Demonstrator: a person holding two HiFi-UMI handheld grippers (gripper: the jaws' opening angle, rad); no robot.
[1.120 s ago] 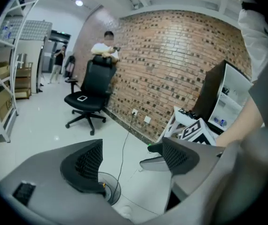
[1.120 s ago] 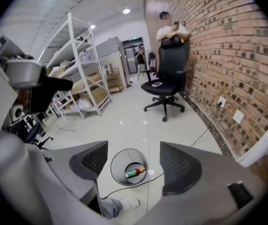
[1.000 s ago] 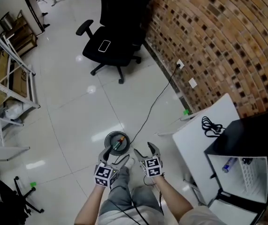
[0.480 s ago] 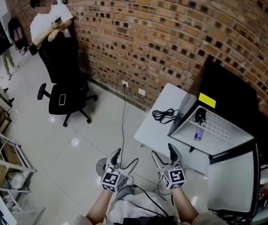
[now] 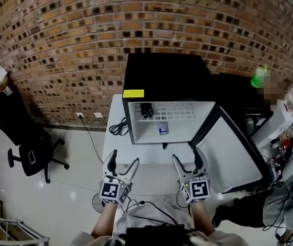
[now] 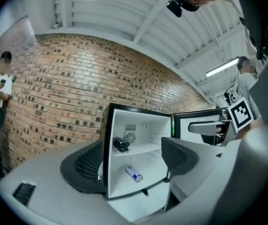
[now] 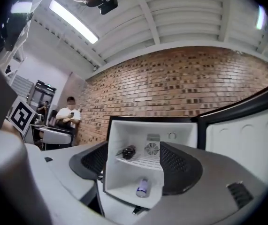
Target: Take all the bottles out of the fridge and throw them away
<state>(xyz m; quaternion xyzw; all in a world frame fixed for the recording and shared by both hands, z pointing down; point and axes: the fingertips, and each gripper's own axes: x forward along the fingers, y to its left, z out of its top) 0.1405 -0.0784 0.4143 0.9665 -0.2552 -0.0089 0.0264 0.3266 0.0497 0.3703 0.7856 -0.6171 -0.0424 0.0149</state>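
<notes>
A black mini fridge [image 5: 164, 73] stands open against the brick wall, straight ahead of me. On its upper wire shelf lies a dark bottle [image 5: 146, 109] [image 6: 120, 145] [image 7: 126, 151]. On the white floor below lies a small bottle with a blue label [image 5: 162, 129] [image 6: 134, 174] [image 7: 142, 187]. My left gripper [image 5: 123, 160] [image 6: 131, 165] and right gripper [image 5: 187, 158] [image 7: 136, 165] are held side by side in front of the fridge, well short of it. Both are open and hold nothing.
The fridge door [image 5: 233, 152] hangs open to the right. The fridge sits on a white table [image 5: 116, 137] with a coiled black cable [image 5: 118, 128]. An office chair [image 5: 31, 158] stands at the left. A grey bin [image 5: 97, 202] shows partly beside my left gripper. A person [image 5: 285, 199] is at the right.
The head view has swung from the floor with the bin and chair round to the open fridge, now dead ahead. Both grippers stay open and empty.
</notes>
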